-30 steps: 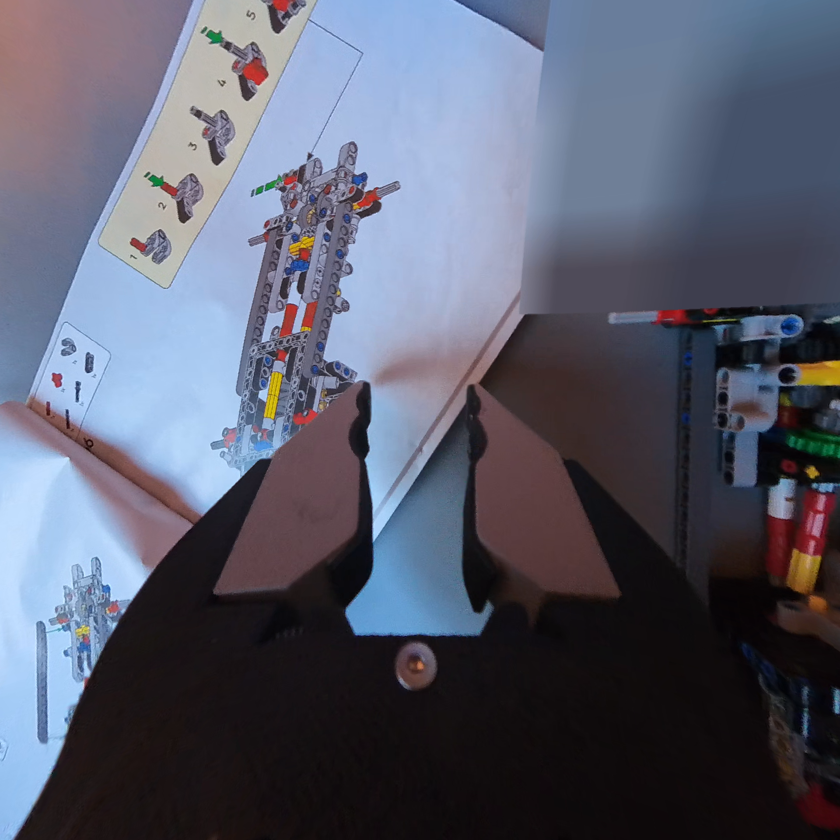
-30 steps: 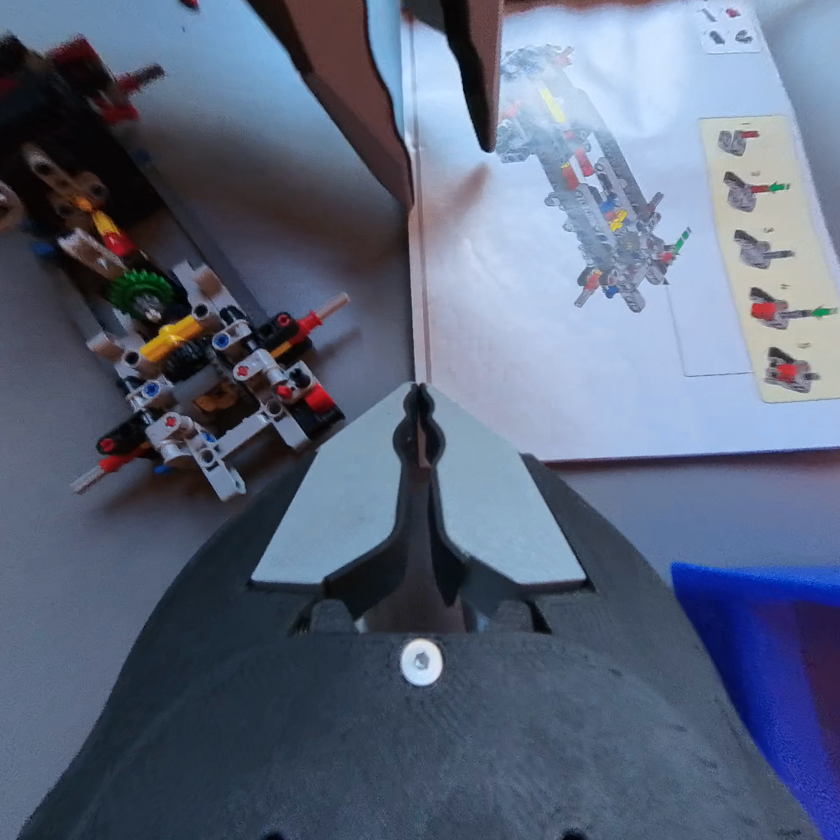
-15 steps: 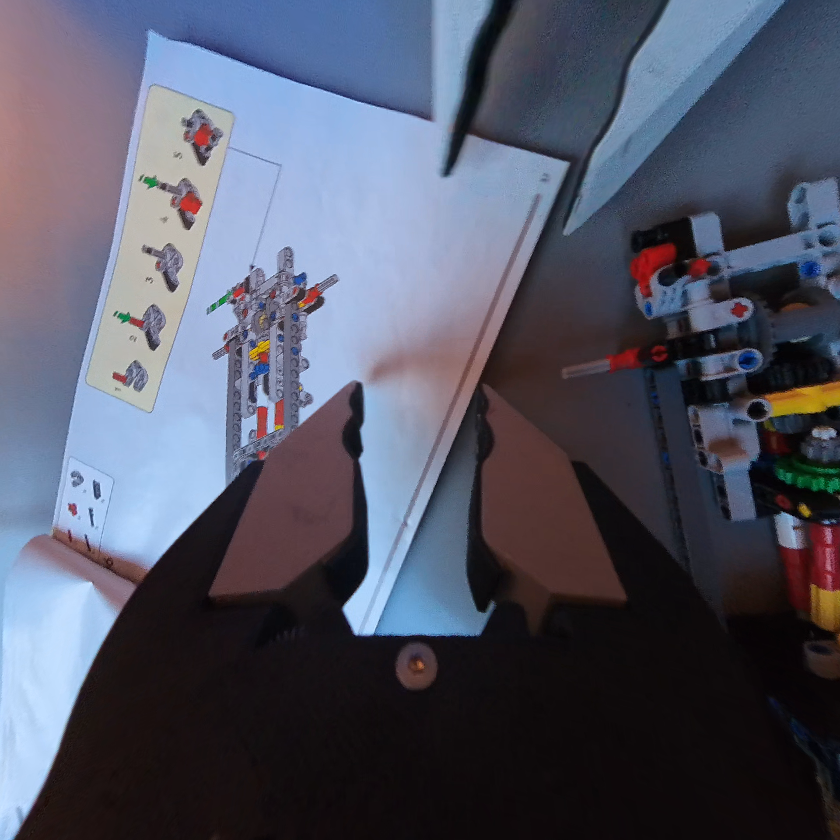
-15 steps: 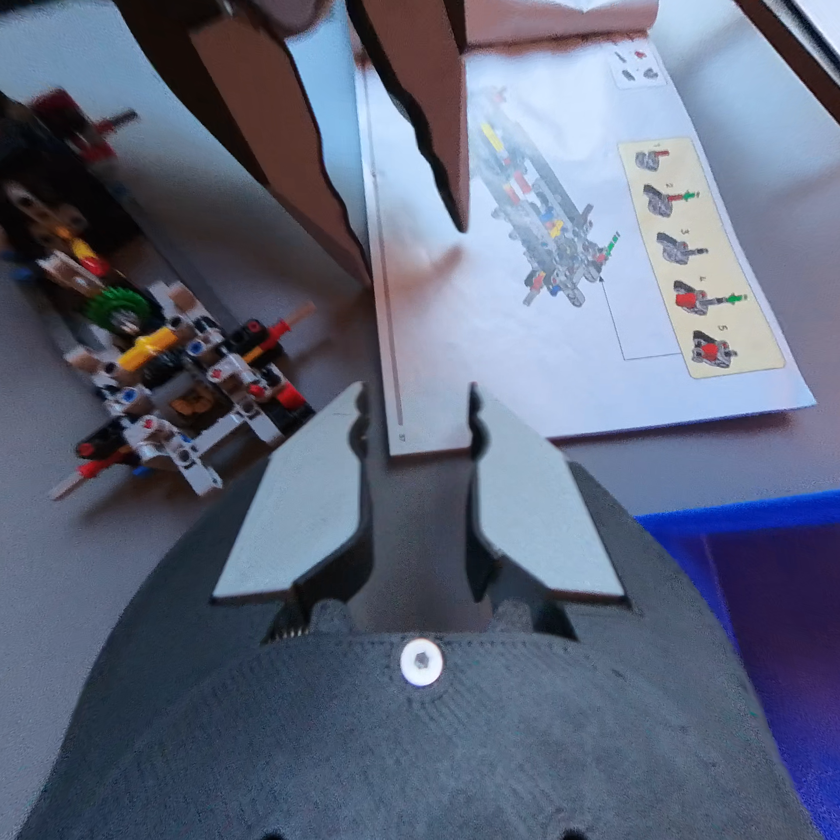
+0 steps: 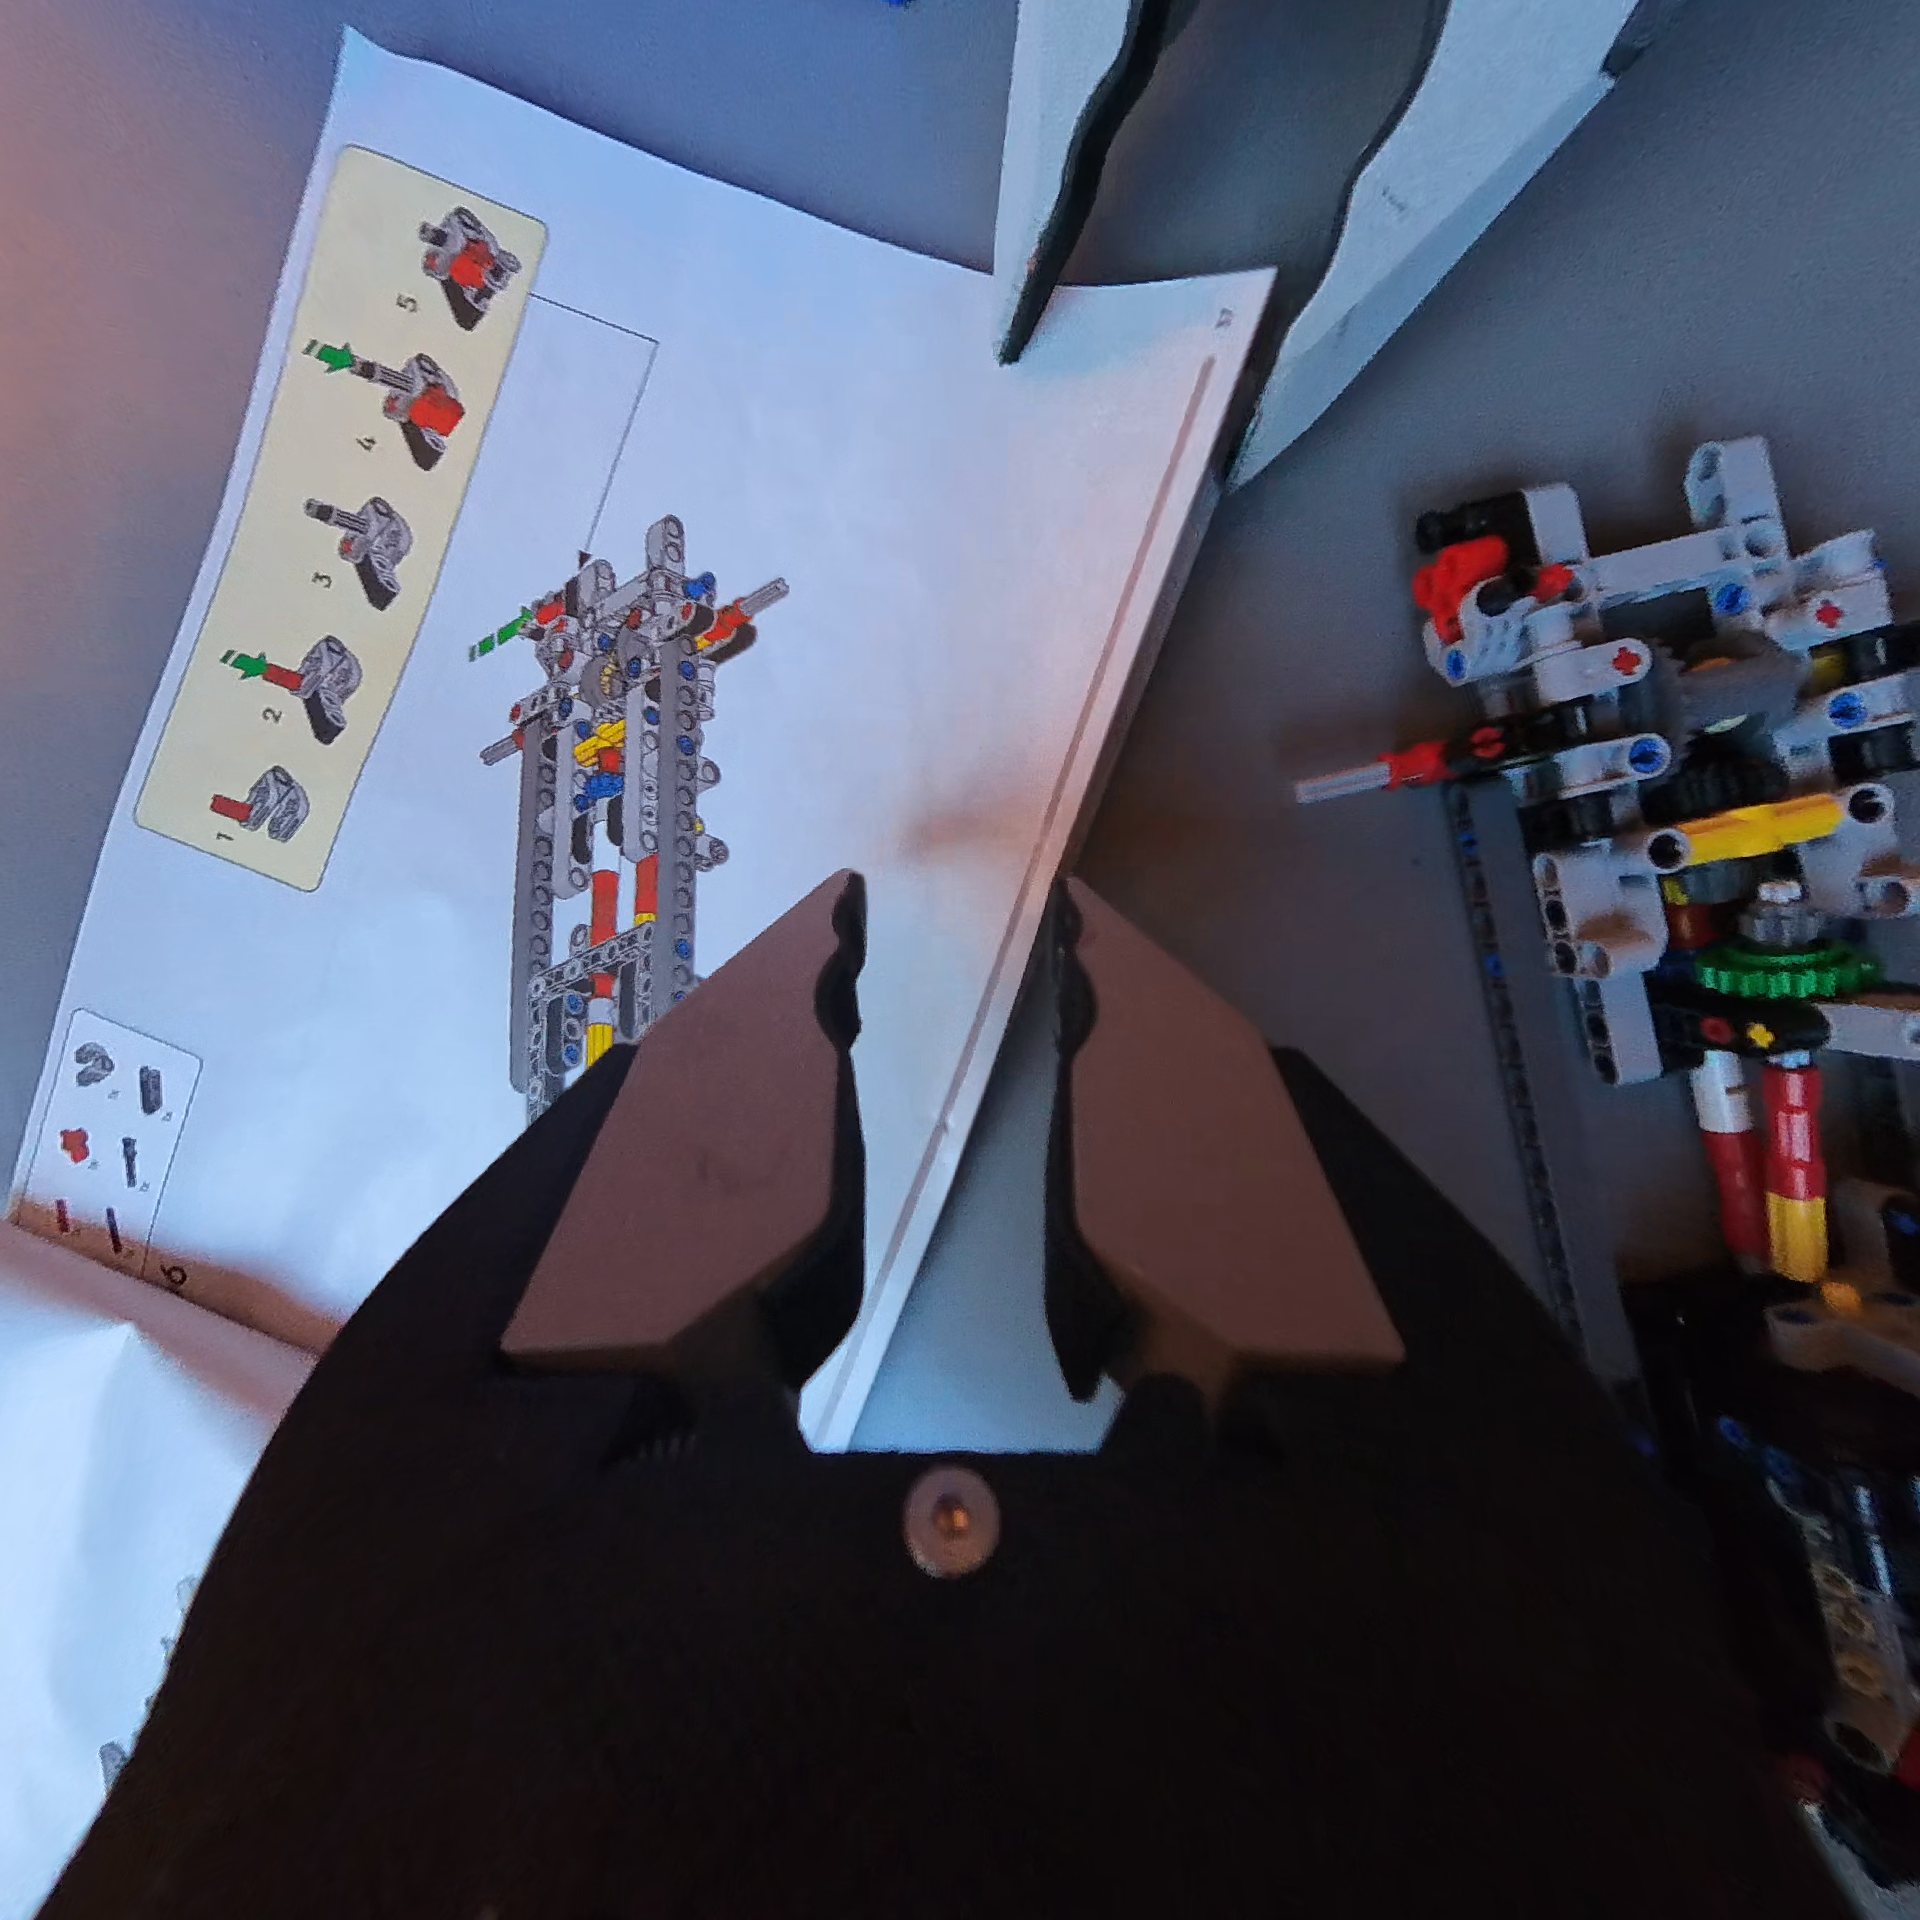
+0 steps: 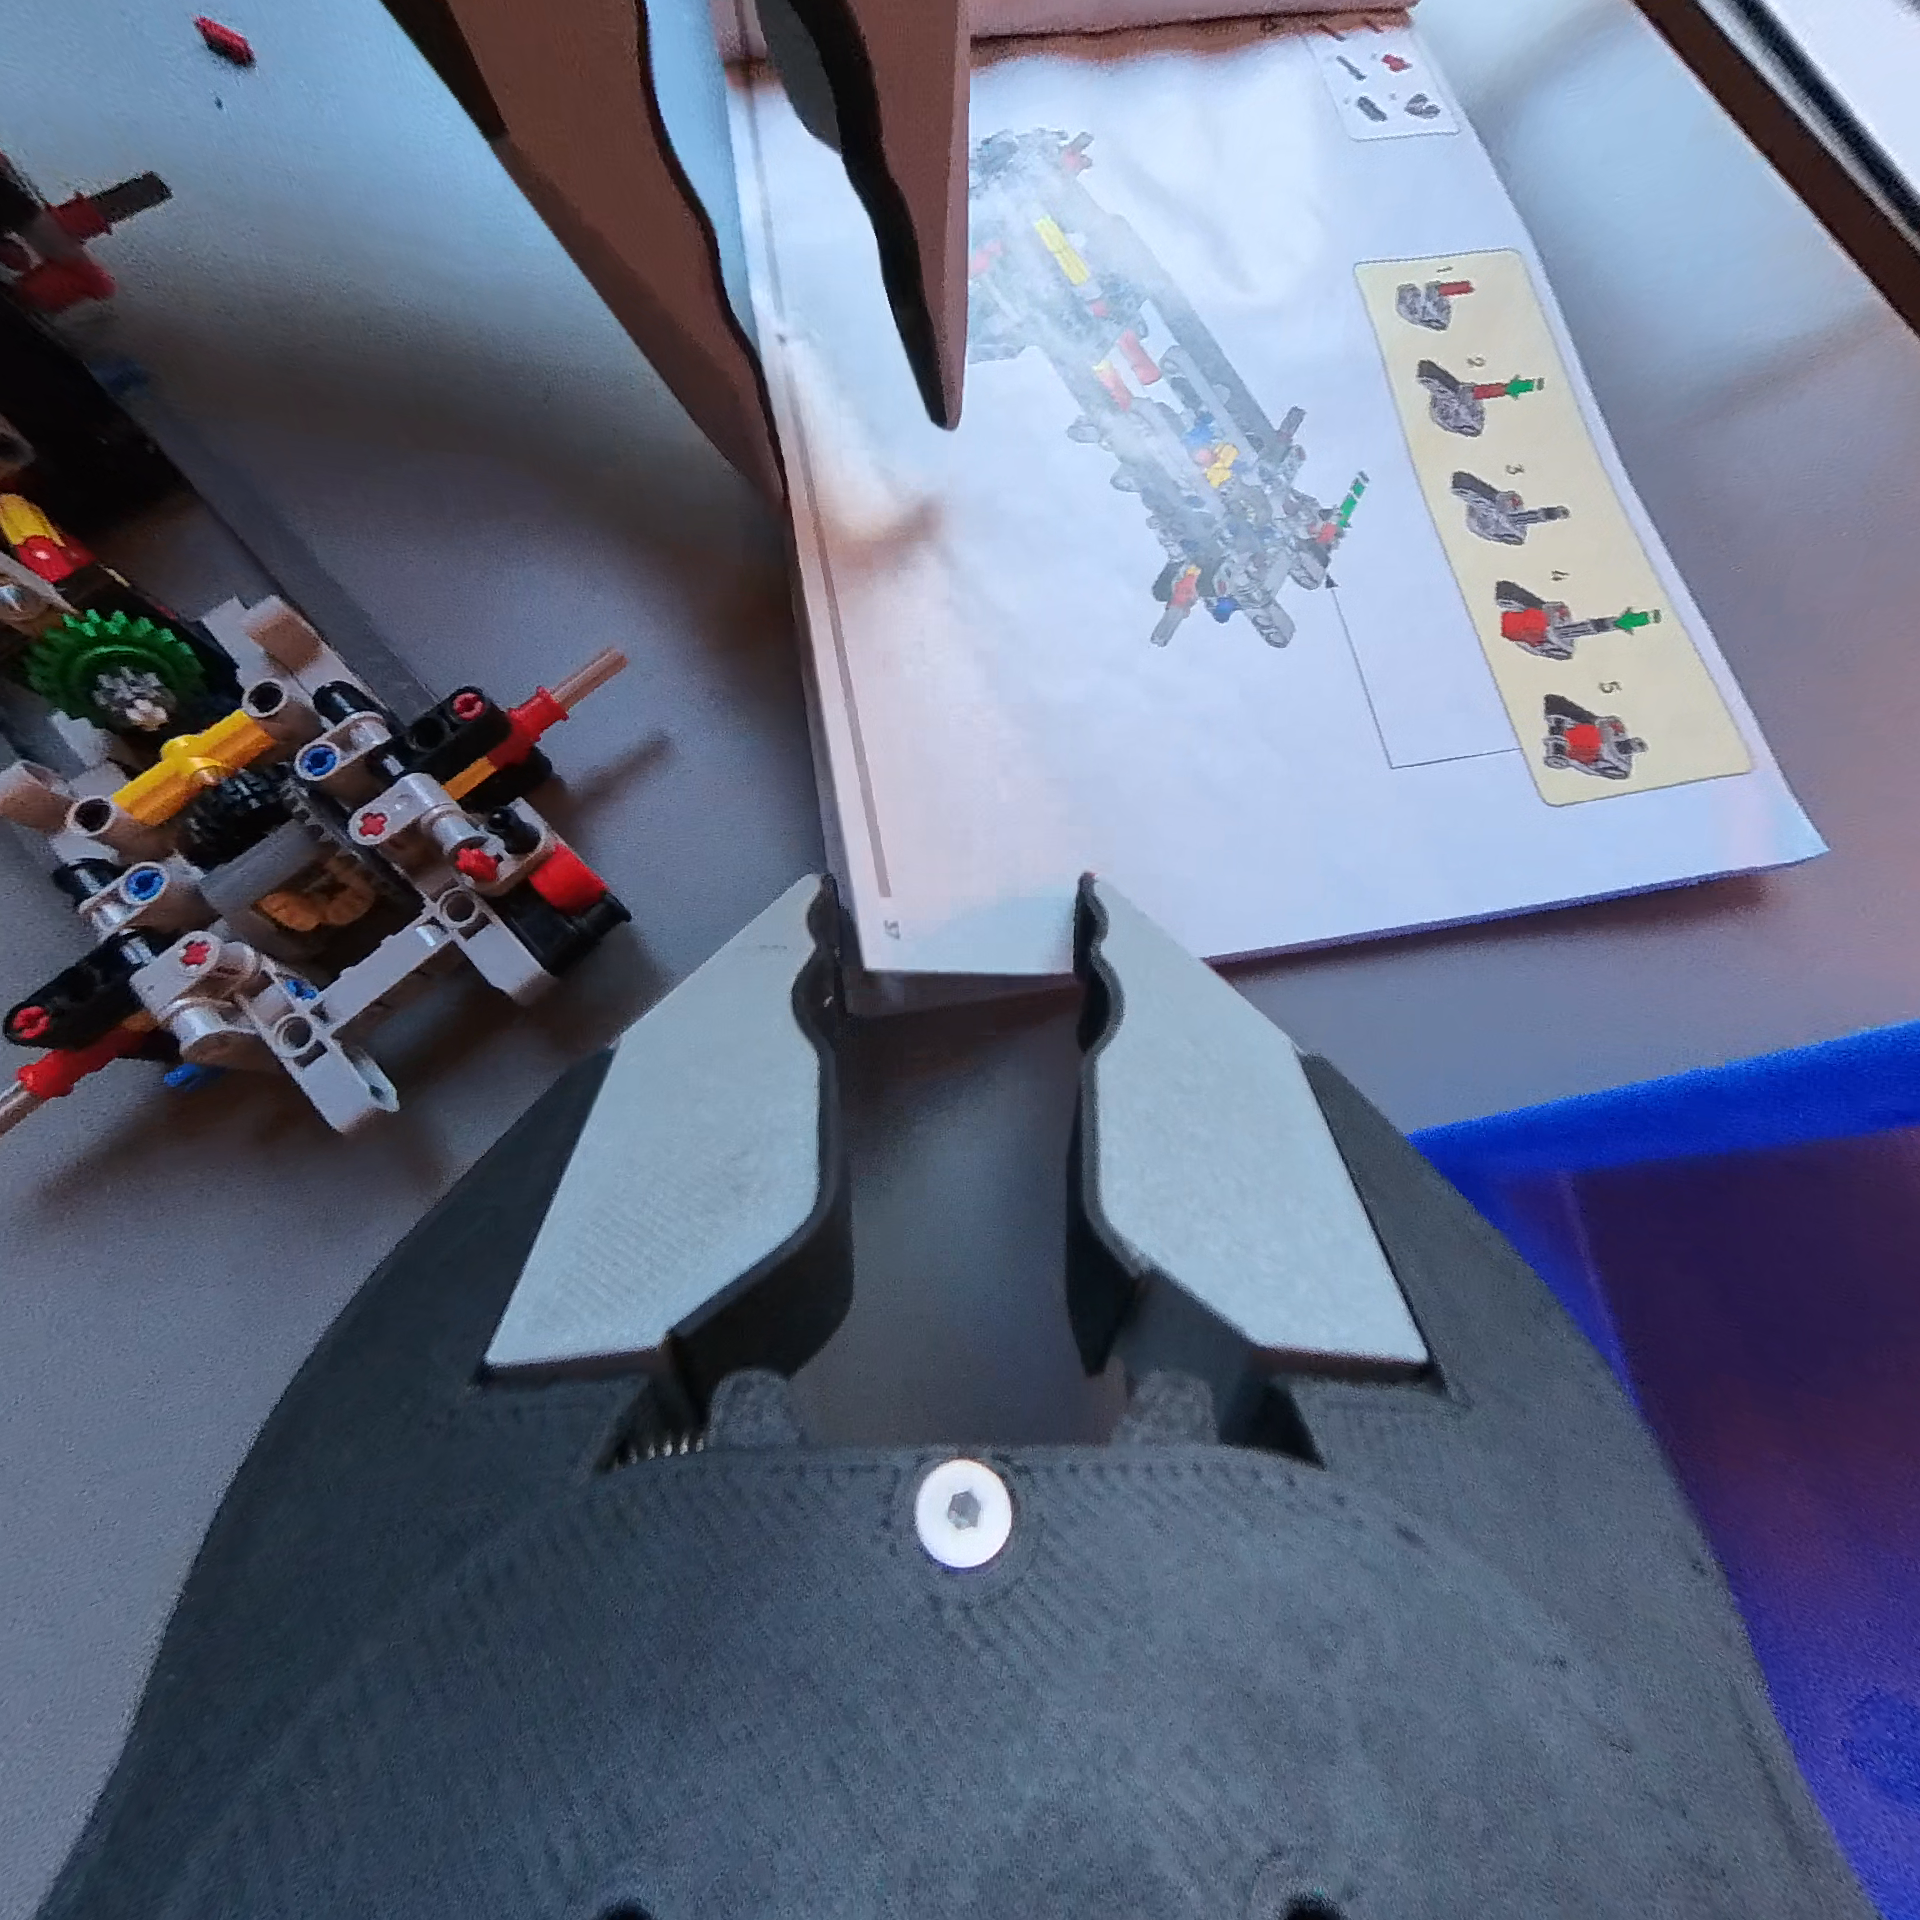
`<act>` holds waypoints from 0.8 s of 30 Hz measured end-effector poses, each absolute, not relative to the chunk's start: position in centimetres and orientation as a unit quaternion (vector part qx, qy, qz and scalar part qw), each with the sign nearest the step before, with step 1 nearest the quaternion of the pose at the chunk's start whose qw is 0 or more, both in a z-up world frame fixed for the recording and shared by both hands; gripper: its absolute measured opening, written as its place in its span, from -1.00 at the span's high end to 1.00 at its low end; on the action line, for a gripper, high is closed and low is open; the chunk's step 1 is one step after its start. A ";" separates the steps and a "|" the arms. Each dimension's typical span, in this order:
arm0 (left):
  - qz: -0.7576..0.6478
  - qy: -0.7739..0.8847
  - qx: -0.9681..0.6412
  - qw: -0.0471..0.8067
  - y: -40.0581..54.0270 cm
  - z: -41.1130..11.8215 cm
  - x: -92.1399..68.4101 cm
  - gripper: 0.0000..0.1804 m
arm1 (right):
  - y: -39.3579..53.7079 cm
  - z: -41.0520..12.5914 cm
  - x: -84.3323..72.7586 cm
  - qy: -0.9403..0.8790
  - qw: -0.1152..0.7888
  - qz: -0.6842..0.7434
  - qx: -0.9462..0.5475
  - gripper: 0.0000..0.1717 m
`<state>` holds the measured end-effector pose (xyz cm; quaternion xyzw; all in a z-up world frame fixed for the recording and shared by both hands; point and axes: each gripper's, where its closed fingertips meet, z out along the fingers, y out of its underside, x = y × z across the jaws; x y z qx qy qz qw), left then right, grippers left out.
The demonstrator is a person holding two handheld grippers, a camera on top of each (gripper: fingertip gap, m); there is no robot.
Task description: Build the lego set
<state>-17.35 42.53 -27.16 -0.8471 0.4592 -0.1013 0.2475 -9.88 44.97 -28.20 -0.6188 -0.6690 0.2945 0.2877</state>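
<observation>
Left gripper [image 5: 956, 914] jaws partly apart, gripping nothing, hovering over the long right edge of the open instruction booklet [image 5: 831, 520] lying flat on the grey table [image 5: 1299, 935]. Right gripper [image 6: 951, 914] open a bit wider, also holding nothing, straddling the booklet's near corner; contact unclear. The booklet's long axis runs from one gripper to the other. A brick model [image 6: 312, 831] lies on the table just beside the booklet, its long axis roughly parallel. Blue bin [image 6: 1714, 1247] near the right gripper.
</observation>
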 end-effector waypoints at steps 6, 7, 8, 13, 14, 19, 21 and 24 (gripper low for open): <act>-0.112 0.456 -0.847 0.247 42.6 -27.0 -17.6 0.60 | 45.1 -27.7 -10.0 -0.656 0.288 0.318 -0.621 0.49; -0.111 0.458 -0.847 0.245 42.6 -27.1 -17.6 0.59 | 45.1 -27.8 -10.0 -0.654 0.286 0.320 -0.623 0.48; -0.110 0.460 -0.847 0.243 42.6 -27.3 -17.7 0.59 | 45.2 -27.9 -10.0 -0.652 0.283 0.321 -0.626 0.48; -0.112 0.461 -0.847 0.238 42.5 -27.4 -17.9 0.58 | 45.2 -27.9 -10.0 -0.647 0.277 0.330 -0.629 0.48; -0.113 0.461 -0.847 0.239 42.5 -27.3 -18.0 0.58 | 45.2 -27.8 -10.0 -0.646 0.276 0.332 -0.630 0.48; -0.099 0.454 -0.853 0.237 42.6 -26.7 -19.3 0.59 | 45.2 -27.8 -10.0 -0.643 0.273 0.337 -0.632 0.47; -0.091 0.454 -0.855 0.233 42.6 -26.4 -19.8 0.60 | 45.1 -27.9 -10.0 -0.644 0.273 0.334 -0.631 0.47; -0.059 0.453 -0.860 0.228 42.7 -26.3 -20.8 0.65 | 45.1 -28.0 -10.0 -0.647 0.272 0.329 -0.632 0.47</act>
